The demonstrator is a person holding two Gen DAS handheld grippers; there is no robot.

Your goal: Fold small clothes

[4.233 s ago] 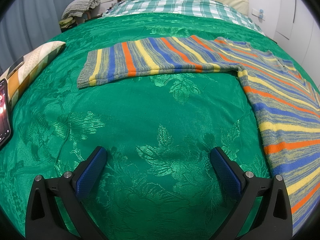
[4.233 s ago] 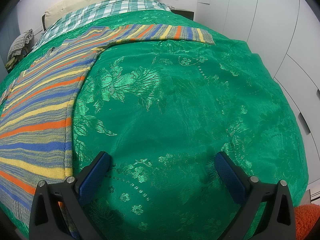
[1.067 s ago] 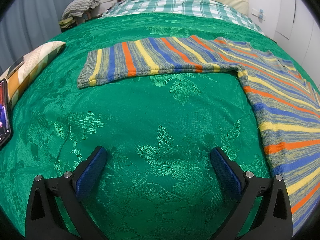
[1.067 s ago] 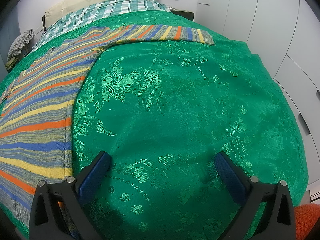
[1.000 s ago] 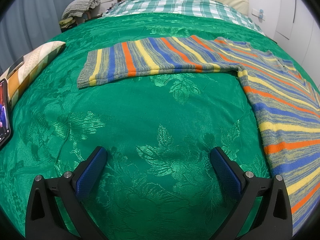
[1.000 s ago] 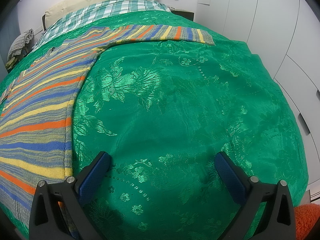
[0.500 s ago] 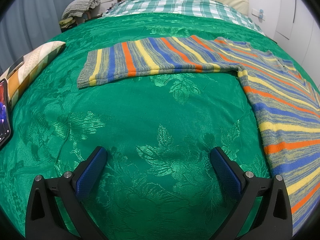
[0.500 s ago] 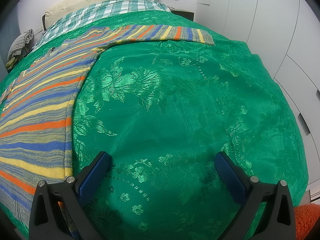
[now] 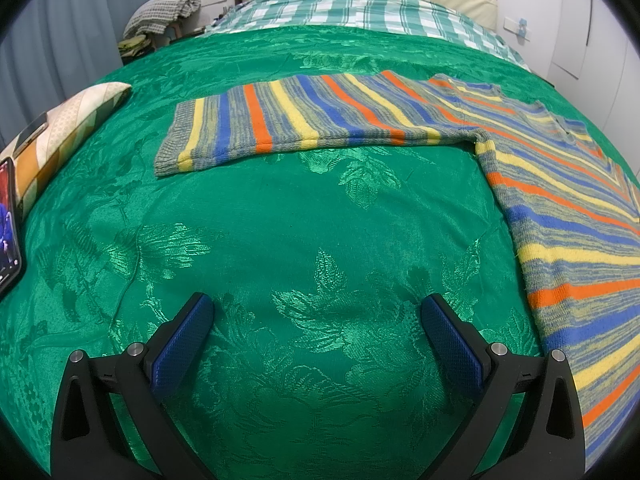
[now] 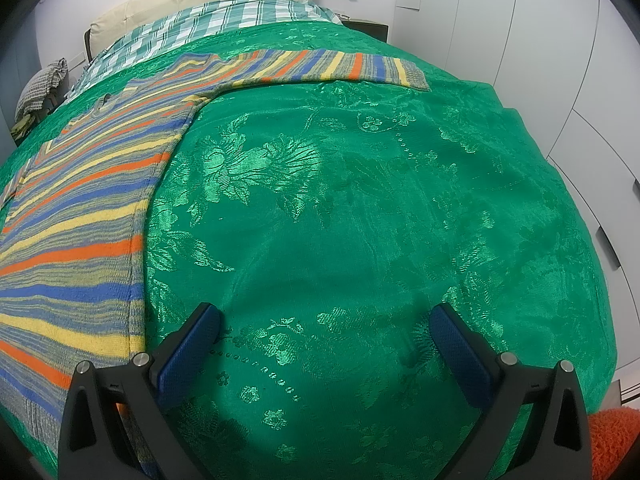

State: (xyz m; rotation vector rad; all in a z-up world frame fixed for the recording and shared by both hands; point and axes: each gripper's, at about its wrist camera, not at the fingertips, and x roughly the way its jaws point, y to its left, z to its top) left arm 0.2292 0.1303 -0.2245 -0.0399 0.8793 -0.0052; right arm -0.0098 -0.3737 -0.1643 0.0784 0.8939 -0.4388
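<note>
Left wrist view first: beyond the left jaw, at the picture's edge, a phone (image 9: 8, 220) lies on the green bedspread (image 9: 280, 220) beside a patterned cushion (image 9: 68, 120). The left gripper (image 9: 318, 320) hovers over bare bedspread with its jaws spread wide and nothing between them. Ahead of the jaws, well apart from them, the striped sweater (image 9: 560, 208) has one sleeve (image 9: 288, 120) stretched flat across the bed, cuff pointing left; the body of the garment runs down past the right jaw, near it but not touching.

Right wrist view: the sweater body (image 10: 80, 216) lies flat just beside the left jaw of the right gripper (image 10: 324, 322), whose jaws are likewise wide apart and empty over the bedspread (image 10: 380, 200). The other sleeve (image 10: 336, 66) reaches out far ahead of the jaws, cuff toward the right, with white wardrobe doors (image 10: 560, 40) beyond the bed's edge.

As for progress, I judge the folding has not begun: the sweater is spread out fully (both sleeves extended, no crease or overlap visible), and neither gripper holds any cloth. All of it looks left to do: sleeves brought in over the body, then the body folded up.
</note>
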